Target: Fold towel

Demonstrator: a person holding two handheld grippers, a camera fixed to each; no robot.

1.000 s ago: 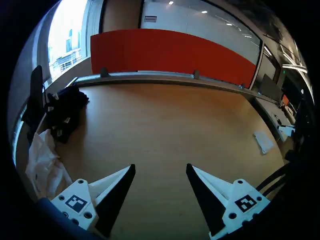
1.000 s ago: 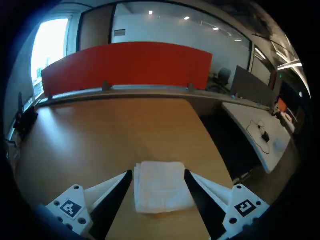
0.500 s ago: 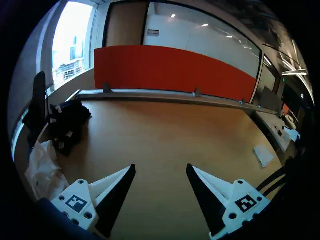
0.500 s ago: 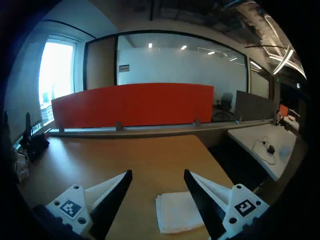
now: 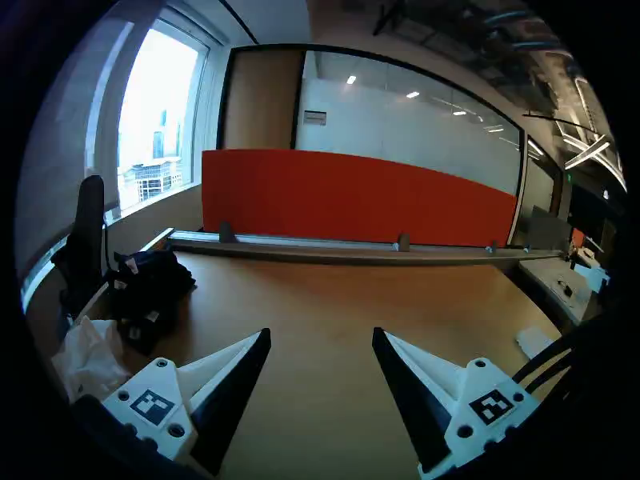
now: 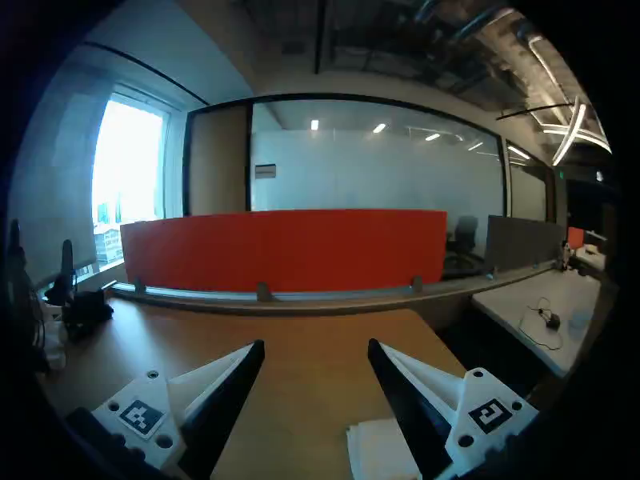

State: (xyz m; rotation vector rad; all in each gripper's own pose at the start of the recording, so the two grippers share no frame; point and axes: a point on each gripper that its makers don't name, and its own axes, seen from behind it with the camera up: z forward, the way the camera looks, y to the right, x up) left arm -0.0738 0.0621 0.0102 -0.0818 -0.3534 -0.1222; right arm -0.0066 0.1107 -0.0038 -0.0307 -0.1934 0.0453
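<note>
In the left gripper view, the left gripper (image 5: 320,342) is being held low over a broad light-brown wooden table (image 5: 344,292). Its two white wedge-shaped fingers with black inner faces are being kept wide apart, with bare tabletop between them. A folded white cloth towel (image 5: 534,340) is lying flat near the table's edge at about four o'clock, well apart from this gripper. At nine o'clock a black fabric bag (image 5: 150,286) is resting on the table. A crumpled white plastic bag (image 5: 86,364) is lying just beside it at eight o'clock, and a black office chair back (image 5: 86,236) is being seen behind them. A long orange-red divider panel (image 5: 360,196) is standing along the table's far edge at twelve o'clock, with a bright window (image 5: 156,144) at ten o'clock.

In the right gripper view, the right gripper (image 6: 314,348) is being held above the wooden table, its fingers likewise being kept spread apart and gripping nothing. The towel (image 6: 382,448) is being shown at six o'clock, lying flat on the table below the fingers, its right part being hidden by the finger at five o'clock. Whether that finger is touching it cannot be told. A white desk (image 6: 544,308) with a dark cable on it is being shown at three o'clock, across a gap from the wooden table.
</note>
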